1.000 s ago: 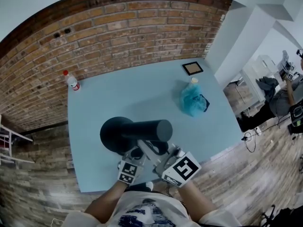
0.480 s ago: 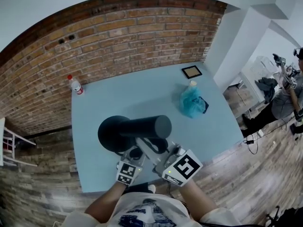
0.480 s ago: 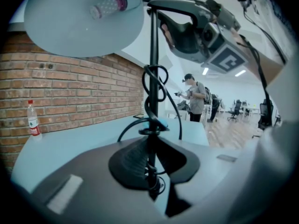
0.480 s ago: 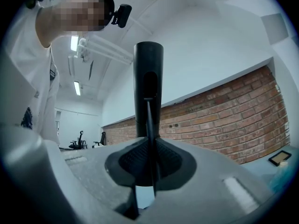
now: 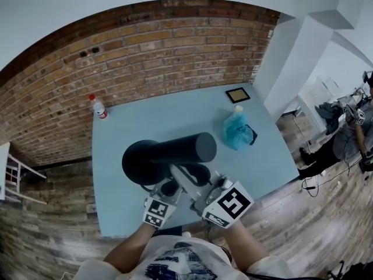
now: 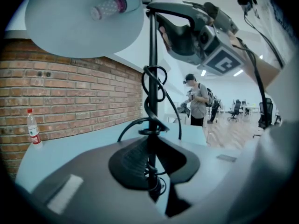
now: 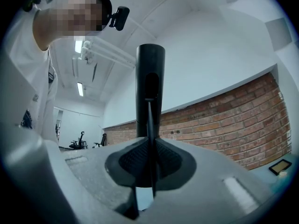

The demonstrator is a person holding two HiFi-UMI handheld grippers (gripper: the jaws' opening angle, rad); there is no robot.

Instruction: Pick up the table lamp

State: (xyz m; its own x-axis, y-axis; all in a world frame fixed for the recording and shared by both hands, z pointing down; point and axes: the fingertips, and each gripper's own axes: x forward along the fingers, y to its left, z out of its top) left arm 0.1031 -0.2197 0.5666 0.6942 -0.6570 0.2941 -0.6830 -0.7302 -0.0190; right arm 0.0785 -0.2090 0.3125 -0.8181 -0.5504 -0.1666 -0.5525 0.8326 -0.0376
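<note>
The table lamp point(image 5: 169, 156) is held sideways over the blue table point(image 5: 175, 112), its cord-wrapped stem point(image 6: 152, 55) clamped by the left gripper point(image 6: 152, 171) and a thin part below its shade point(image 7: 150, 78) pinched in the narrowly closed right gripper point(image 7: 150, 171).

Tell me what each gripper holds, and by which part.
Both hold the lamp. The left gripper is clamped on its thin pole, where the cord winds round it. The right gripper grips a thin black part below the cylinder.

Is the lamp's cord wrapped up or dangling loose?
Wrapped up: in the left gripper view the black cord twists round the thin pole of the lamp, with one loop bowing out.
</note>
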